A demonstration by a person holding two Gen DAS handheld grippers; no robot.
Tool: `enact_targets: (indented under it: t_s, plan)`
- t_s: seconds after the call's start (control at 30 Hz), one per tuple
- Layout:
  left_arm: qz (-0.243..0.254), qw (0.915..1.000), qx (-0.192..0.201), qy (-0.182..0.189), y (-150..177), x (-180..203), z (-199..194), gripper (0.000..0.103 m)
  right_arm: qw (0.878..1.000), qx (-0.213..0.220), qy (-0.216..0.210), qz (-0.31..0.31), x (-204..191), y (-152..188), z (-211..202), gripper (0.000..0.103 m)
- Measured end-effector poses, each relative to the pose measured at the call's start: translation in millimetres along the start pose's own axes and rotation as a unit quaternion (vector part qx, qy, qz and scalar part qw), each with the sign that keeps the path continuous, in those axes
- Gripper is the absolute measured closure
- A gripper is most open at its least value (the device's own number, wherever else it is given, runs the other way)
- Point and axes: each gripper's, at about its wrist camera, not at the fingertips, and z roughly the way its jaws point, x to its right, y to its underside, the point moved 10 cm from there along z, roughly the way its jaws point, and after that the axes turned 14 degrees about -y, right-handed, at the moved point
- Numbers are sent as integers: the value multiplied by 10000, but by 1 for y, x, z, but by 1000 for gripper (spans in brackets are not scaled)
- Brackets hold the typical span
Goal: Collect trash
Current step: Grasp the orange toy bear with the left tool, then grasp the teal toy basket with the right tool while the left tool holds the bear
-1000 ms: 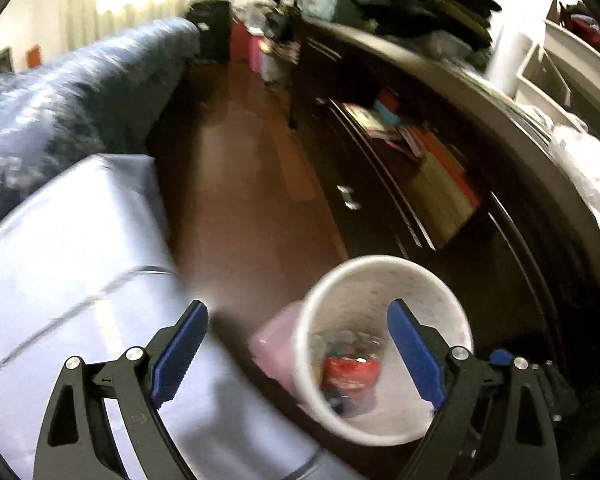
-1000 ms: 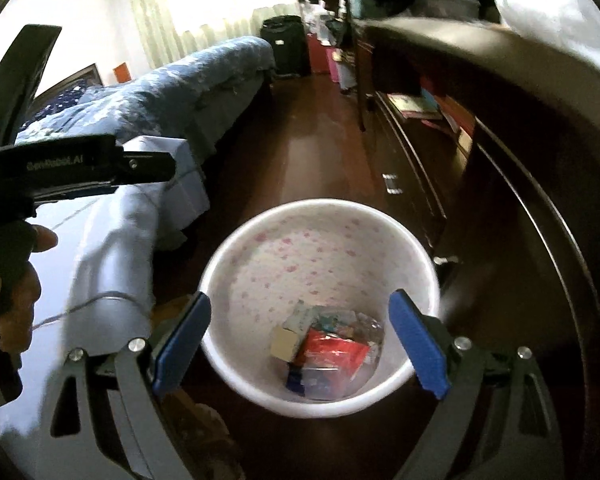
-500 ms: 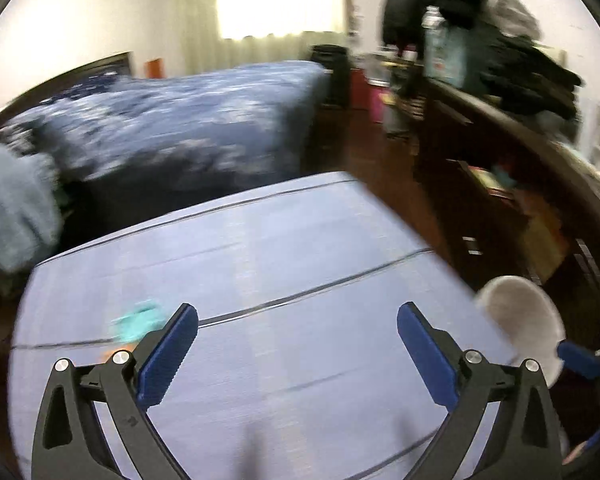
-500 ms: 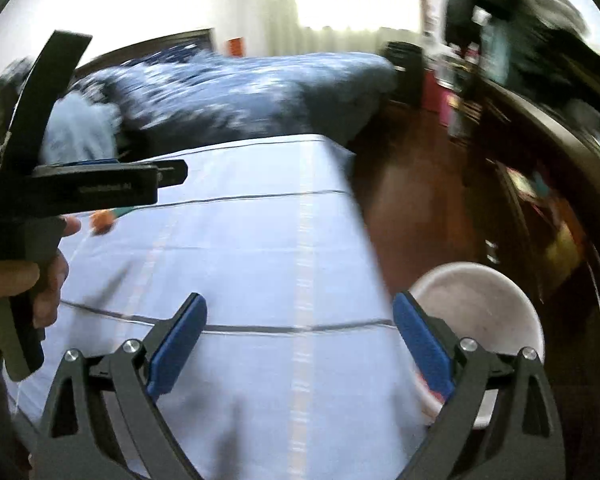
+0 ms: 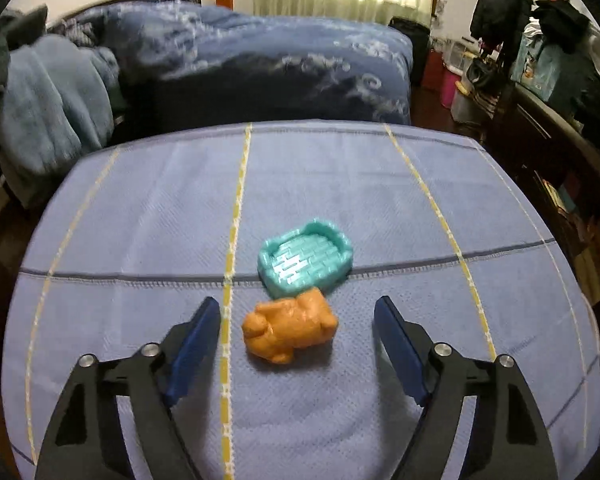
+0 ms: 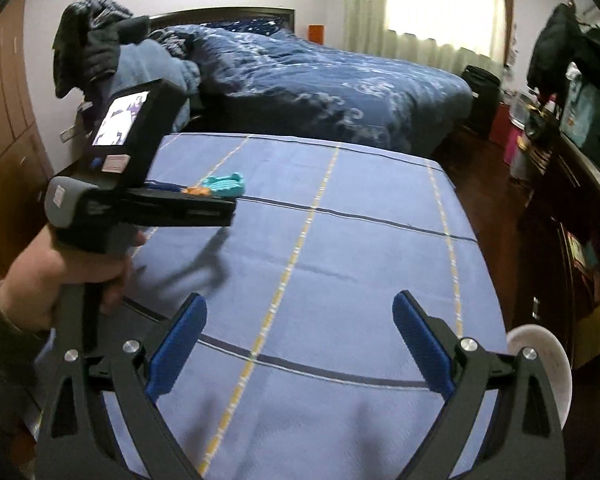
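Left wrist view: a glossy orange moulded plastic figure (image 5: 290, 330), lumpy and rounded like a small animal, is seen lying on a blue woven tablecloth with yellow and dark stripes (image 5: 340, 192), its long axis running across the surface from left to right, with the knob-like head end towards the left edge. Just behind it, touching or nearly touching, a teal plastic tray with a raised scalloped rim and a brick-patterned floor (image 5: 305, 260) is set flat, its longer side slanting towards the far right corner. The left gripper (image 5: 298, 320) is held low over the cloth with its blue ribbed pads spread wide on either side of the orange figure, apart from it. In the right wrist view, the right gripper (image 6: 300, 330) is seen with its fingers likewise spread and nothing between them, above the near part of the cloth. A white round plastic bin (image 6: 552, 364) is partly seen beyond the right edge of the surface. The left tool is gripped by a bare hand (image 6: 60, 276) around its handle, pointing level towards the far left corner.
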Motion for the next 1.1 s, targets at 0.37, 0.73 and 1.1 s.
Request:
enact_targets:
  t_s: [0.37, 0.73, 1.1]
  plan:
    - [-134, 9996, 180, -142, 1, -36, -13, 62, 9994, -222, -262, 47, -13, -18, 30, 8]
    - [-1045, 9918, 404, -623, -3, -138, -33, 61, 9981, -538, -275, -146, -44, -83, 142, 8]
    - [-1349, 9886, 344, -576, 2, -158, -24, 61, 9953, -893, -378, 74, -42, -92, 200, 25]
